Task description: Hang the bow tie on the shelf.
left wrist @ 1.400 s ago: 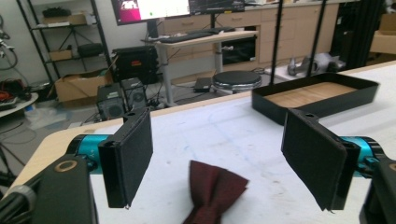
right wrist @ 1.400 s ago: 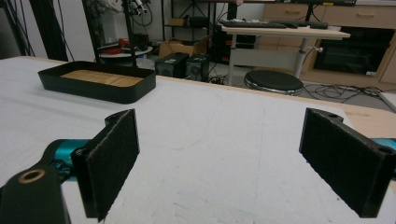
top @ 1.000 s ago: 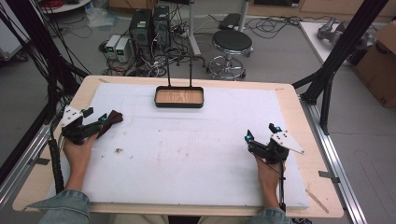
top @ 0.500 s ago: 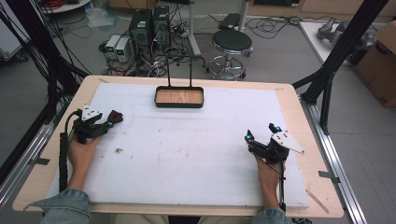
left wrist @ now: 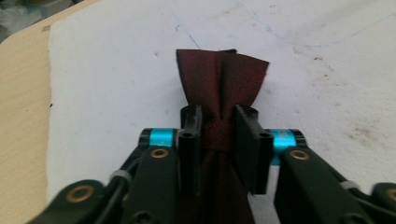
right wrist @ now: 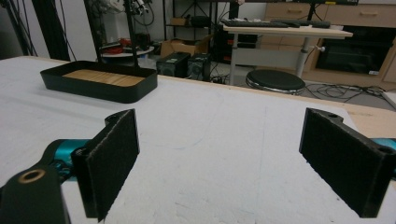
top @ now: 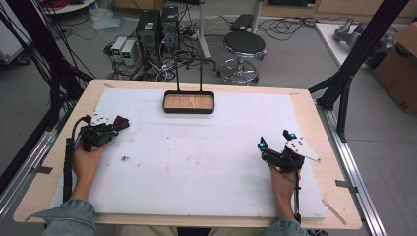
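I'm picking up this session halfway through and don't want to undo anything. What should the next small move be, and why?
Probably carry the dark red folded cloth toward the black tray with the wooden floor. The left gripper is shut on the cloth's pinched middle at the white mat's left edge, the tray looks empty, and the right gripper sits open, holding nothing.

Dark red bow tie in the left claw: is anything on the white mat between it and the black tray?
Nothing visible does. The dark red fabric bow tie is clamped in the left claw, and the white mat toward the black wood-bottomed tray holds only stains and crumbs.
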`<state>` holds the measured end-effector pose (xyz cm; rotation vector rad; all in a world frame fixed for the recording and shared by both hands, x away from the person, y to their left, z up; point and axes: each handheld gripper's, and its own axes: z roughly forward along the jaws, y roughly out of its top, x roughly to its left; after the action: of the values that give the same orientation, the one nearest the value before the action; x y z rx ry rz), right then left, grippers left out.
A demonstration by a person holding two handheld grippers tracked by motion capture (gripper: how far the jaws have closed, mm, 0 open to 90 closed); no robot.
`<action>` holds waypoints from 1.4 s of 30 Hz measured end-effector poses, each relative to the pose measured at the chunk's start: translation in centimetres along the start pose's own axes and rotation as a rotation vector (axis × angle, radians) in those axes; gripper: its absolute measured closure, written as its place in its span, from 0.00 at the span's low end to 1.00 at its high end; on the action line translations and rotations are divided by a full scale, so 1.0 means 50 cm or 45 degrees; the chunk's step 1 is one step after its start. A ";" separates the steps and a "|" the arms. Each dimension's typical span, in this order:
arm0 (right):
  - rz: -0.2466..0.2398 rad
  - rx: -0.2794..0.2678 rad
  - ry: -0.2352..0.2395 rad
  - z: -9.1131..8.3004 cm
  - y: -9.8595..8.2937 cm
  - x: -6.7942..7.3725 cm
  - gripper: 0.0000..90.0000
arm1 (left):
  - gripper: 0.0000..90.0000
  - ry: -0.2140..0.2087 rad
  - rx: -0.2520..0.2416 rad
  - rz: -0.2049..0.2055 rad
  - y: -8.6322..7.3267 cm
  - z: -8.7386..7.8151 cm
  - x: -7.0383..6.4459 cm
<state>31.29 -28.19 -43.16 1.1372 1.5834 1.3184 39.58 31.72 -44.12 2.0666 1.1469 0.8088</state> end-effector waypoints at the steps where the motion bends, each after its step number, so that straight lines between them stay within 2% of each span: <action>1: 0.000 0.000 0.000 0.000 0.000 0.000 0.12 | 0.83 -0.008 -0.008 -0.005 -0.001 -0.001 0.002; 6: -0.001 0.001 -0.001 0.000 0.000 0.000 0.12 | 0.84 -0.034 -0.047 -0.044 -0.003 -0.009 0.009; 7: -0.001 0.001 -0.001 0.000 0.000 0.000 0.12 | 0.84 -0.046 -0.099 -0.058 0.000 -0.018 0.011; 8: -0.001 0.001 -0.001 0.000 0.000 0.000 0.12 | 0.84 -0.046 -0.099 -0.058 0.000 -0.018 0.011; 11: -0.001 0.001 -0.003 0.000 0.000 0.000 0.12 | 0.84 -0.079 -0.194 -0.070 0.008 -0.036 0.012; 14: 0.010 0.002 -0.003 0.000 0.000 -0.001 0.12 | 0.84 -0.102 -0.242 -0.080 0.016 -0.046 0.008; 18: 0.015 0.002 0.000 0.000 0.000 -0.002 0.12 | 0.84 -0.116 -0.289 -0.064 0.027 -0.055 0.002; 20: 0.018 0.001 0.002 -0.001 0.000 -0.003 0.12 | 0.84 -0.134 -0.339 -0.053 0.043 -0.066 -0.005; 23: 0.023 -0.003 0.002 0.000 -0.001 -0.004 0.12 | 0.84 -0.147 -0.368 -0.049 0.054 -0.073 -0.009; 24: 0.029 -0.001 -0.002 0.000 -0.001 -0.004 0.12 | 0.84 -0.159 -0.392 -0.042 0.067 -0.076 -0.012; 27: 0.031 -0.001 -0.002 -0.001 -0.001 -0.006 0.12 | 0.84 -0.180 -0.432 -0.045 0.088 -0.076 -0.013; 33: 0.034 -0.001 -0.004 0.000 -0.001 -0.006 0.12 | 0.84 -0.216 -0.470 -0.039 0.122 -0.067 -0.015; 39: 0.036 0.000 -0.002 0.000 -0.001 -0.007 0.12 | 0.85 -0.290 -0.508 -0.015 0.171 -0.046 -0.024; 42: 0.026 0.000 -0.003 0.000 -0.001 -0.005 0.12 | 0.85 -0.326 -0.533 -0.023 0.193 -0.035 -0.026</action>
<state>31.39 -28.44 -43.20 1.1577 1.5739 1.3299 42.43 26.92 -35.94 1.7466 0.7788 0.6829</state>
